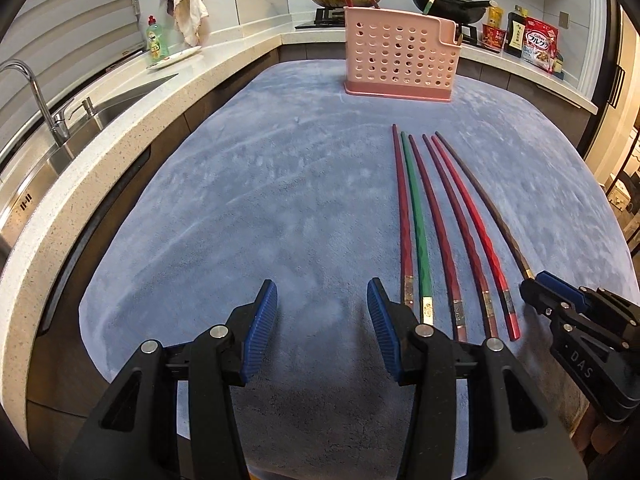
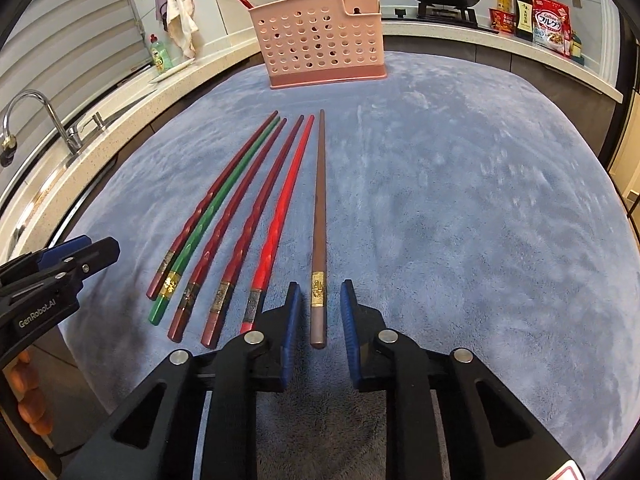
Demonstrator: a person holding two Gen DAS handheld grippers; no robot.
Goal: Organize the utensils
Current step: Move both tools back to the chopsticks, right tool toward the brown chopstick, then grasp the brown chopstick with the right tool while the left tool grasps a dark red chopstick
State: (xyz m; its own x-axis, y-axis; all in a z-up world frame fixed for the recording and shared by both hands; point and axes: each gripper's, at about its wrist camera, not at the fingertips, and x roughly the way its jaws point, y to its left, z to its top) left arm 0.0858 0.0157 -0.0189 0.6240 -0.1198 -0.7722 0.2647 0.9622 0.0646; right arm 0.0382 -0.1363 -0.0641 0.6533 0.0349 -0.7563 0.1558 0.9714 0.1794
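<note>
Several chopsticks lie side by side on a blue cloth: dark red ones, a green chopstick and a bright red chopstick. A brown chopstick lies at the right end of the row. My right gripper straddles the brown chopstick's thick end, with a gap on each side and its pads off it. My left gripper stands open over bare cloth just left of the row, with nothing between its fingers. A pink perforated holder stands at the far end of the cloth, with a few chopsticks sticking out of it.
A stone counter with a sink and faucet runs along the left. A green soap bottle and a plate sit by the wall. Two pans stand on the stove behind the holder. Food packets are at the back right.
</note>
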